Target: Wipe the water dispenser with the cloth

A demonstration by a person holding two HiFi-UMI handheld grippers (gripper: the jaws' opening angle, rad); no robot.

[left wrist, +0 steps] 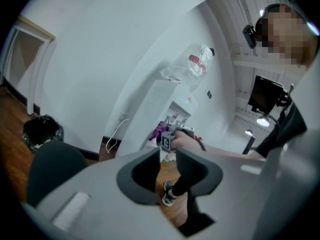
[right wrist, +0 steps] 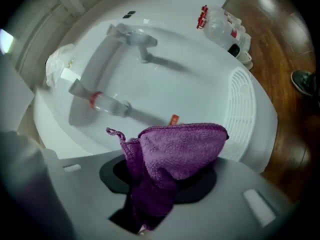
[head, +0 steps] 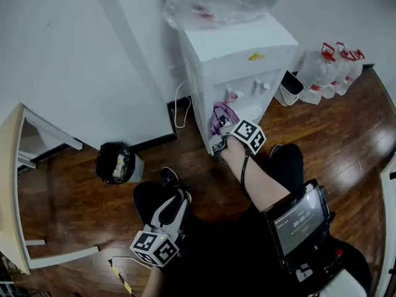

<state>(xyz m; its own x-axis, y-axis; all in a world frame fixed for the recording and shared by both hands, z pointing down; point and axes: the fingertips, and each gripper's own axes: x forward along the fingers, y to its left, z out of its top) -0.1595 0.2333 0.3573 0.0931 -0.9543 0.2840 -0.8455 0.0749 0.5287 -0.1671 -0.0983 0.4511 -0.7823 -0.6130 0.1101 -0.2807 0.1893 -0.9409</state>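
Observation:
The white water dispenser (head: 238, 60) stands against the wall; the right gripper view looks into its tap recess (right wrist: 165, 84). My right gripper (head: 221, 138) is shut on a purple cloth (head: 219, 115) just in front of that recess, below the red tap (right wrist: 102, 103) and the clear tap (right wrist: 140, 41). The bunched cloth (right wrist: 175, 154) hides the right gripper (right wrist: 160, 179) jaws. My left gripper (head: 178, 197) hangs low over the floor, well short of the dispenser. In its own view the left gripper (left wrist: 167, 171) shows a gap between the jaws with nothing in it.
A clear plastic bag (head: 216, 2) covers the bottle on top. The white drip grille (right wrist: 240, 104) sits under the taps. Several water jugs (head: 331, 70) stand right of the dispenser, a black bin (head: 114, 163) left of it, a white cable (head: 180, 107) on the wall, and a pale table (head: 12, 184) at far left.

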